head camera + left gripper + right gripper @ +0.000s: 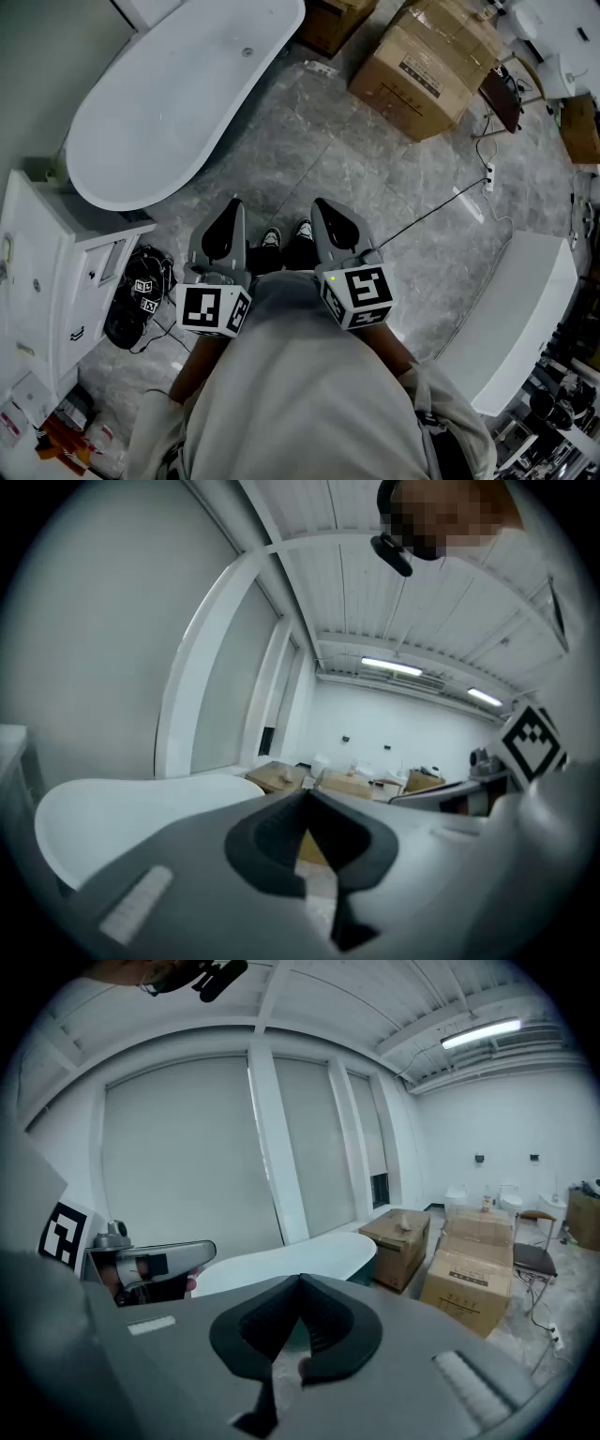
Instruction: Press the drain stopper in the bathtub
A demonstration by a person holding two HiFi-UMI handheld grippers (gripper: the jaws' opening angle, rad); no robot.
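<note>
The white freestanding bathtub (178, 103) stands at the upper left of the head view, a couple of steps ahead of me. Its small round drain stopper (247, 52) shows on the tub floor near the far end. I hold both grippers close to my waist, pointing forward over the grey floor. My left gripper (233, 206) and my right gripper (320, 205) are side by side, both shut and empty, far from the tub. The tub's rim (131, 803) shows low in the left gripper view. The tub (291, 1258) lies beyond the shut jaws in the right gripper view.
Large cardboard boxes (427, 66) sit beyond the tub's far end. A white cabinet (47, 272) and a black bag (141, 295) are at my left. A long white unit (520, 309) stands at my right. A cable and power strip (487, 174) cross the marble floor.
</note>
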